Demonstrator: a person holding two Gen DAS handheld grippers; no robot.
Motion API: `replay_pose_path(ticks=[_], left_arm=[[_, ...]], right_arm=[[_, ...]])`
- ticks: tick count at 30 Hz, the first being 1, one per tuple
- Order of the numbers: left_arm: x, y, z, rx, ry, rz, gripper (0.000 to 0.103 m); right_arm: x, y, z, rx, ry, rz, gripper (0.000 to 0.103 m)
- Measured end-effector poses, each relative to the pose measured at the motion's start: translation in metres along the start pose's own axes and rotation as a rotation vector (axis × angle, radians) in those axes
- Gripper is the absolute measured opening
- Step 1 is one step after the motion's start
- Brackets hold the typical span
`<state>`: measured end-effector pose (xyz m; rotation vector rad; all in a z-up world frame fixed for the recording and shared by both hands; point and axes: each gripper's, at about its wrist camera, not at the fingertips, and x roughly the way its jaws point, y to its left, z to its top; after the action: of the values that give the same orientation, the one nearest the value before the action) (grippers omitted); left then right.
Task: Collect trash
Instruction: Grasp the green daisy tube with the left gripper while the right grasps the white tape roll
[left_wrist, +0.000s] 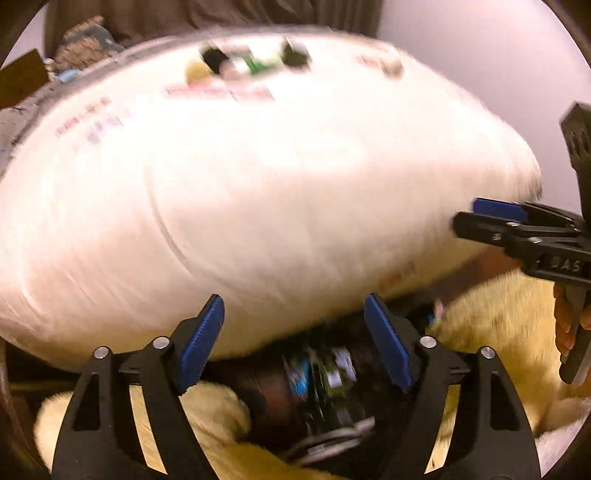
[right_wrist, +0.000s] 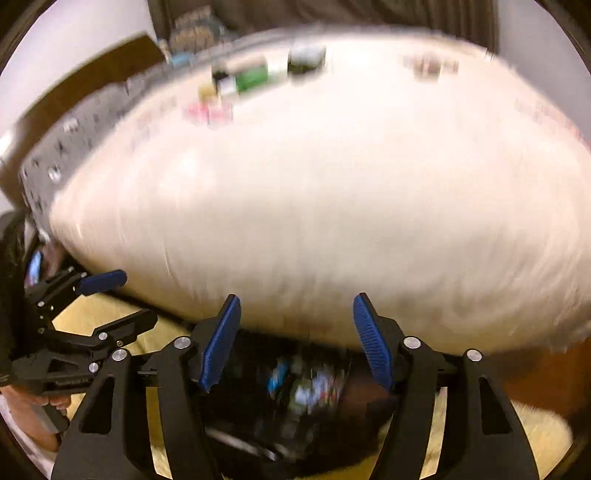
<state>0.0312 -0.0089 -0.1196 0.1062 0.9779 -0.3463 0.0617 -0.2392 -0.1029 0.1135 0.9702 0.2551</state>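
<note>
your left gripper (left_wrist: 293, 341) is hanging open and empty over the blurred white desk (left_wrist: 258, 177); your right gripper (left_wrist: 467, 216) is showing at the right edge.

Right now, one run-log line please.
left claw: open, empty | right claw: open, empty | black trash bag: below both | white table: ahead | frames: blurred

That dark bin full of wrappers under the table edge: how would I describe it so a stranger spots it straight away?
Start at the big round white table that fills both views. Just below its near edge, on the fluffy yellow rug, sits a dark open container, framed by the open jaws in each view. Unlike the pale table and rug, it is nearly black and stuffed with blurred blue, green and white packaging.
</note>
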Motion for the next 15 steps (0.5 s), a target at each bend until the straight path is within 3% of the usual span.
replay_pose_path(ticks=[5,15], left_arm=[[-0.006,0.022,0.043,-0.021,-0.072,0.057,0.075],[0.049,0.043,0.125,-0.055,-0.073,0.039,0.074]], right_arm=[[-0.001,-0.016,0.045,-0.007,-0.074,-0.072,0.073],[0.039,-0.074,0.125,0.057,-0.087,-0.18,0.073]])
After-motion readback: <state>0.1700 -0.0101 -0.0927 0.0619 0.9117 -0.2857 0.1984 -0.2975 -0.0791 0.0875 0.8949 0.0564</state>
